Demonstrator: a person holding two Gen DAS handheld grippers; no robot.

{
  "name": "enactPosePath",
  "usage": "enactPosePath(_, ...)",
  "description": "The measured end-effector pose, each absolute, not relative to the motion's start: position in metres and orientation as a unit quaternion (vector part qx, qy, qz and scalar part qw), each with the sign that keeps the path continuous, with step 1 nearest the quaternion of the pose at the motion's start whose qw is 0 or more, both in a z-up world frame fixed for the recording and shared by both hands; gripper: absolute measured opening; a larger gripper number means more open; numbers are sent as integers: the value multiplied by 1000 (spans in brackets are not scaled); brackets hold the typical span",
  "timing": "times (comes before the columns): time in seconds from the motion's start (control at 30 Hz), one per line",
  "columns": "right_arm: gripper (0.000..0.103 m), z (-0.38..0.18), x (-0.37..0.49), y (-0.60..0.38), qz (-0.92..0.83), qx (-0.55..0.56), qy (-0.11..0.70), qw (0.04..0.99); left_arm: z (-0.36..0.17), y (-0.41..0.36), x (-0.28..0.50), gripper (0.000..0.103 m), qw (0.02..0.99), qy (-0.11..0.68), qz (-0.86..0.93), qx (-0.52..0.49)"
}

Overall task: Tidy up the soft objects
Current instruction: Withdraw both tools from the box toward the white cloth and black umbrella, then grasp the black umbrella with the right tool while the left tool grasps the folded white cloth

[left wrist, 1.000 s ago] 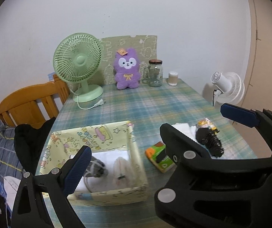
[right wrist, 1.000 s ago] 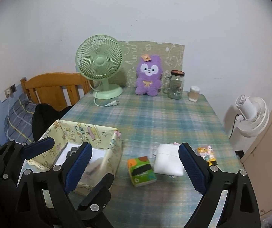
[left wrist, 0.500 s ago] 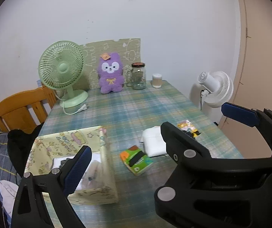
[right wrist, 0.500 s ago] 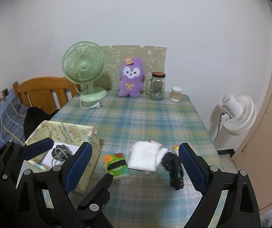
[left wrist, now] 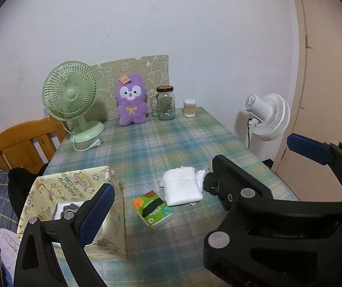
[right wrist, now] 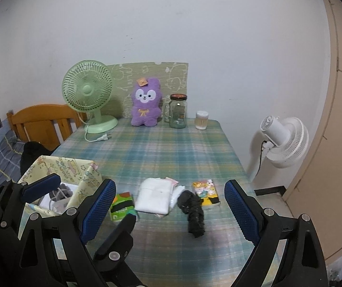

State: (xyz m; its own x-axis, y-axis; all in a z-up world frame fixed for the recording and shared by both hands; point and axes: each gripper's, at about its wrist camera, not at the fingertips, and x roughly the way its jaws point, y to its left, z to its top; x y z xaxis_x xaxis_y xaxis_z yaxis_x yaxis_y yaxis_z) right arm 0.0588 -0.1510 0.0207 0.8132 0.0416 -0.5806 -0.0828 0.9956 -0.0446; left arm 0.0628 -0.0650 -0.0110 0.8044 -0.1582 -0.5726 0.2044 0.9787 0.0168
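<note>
**Both tools pulled back, soft items waiting on the plaid cloth**

Plaid cloth covers the tabletop (left wrist: 161,143), with a green fan (left wrist: 72,98), a purple plush (left wrist: 130,101) and a jar (left wrist: 165,102) lined along the far wall.

From the left wrist view, the left tool (left wrist: 202,169) stands wide and empty. A second ago it hung close over the patterned box (left wrist: 75,181) at the near left; now it sits higher and further back, so the whole tabletop shows. I judge a drop into the box is finished and the next pick is being chosen. A green tissue pack (left wrist: 153,209) and a folded white cloth (left wrist: 183,186) lie just right of the box. The right tool's arm cuts off a black item beyond the cloth.

From the right wrist view, the right tool (right wrist: 168,206) is wide, holding nothing. A black bundle (right wrist: 193,211) lies near centre, touching a cartoon-printed pack (right wrist: 205,191). Box contents are half hidden; grey fabric and a cord are hard to identify.
</note>
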Motion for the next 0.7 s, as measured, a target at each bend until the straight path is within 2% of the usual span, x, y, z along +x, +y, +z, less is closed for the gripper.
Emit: enactPosePath(0.7, 94, -23, 80, -192, 1, -20, 337, 941, -49, -107, 87, 100, 941, 319, -96, 65)
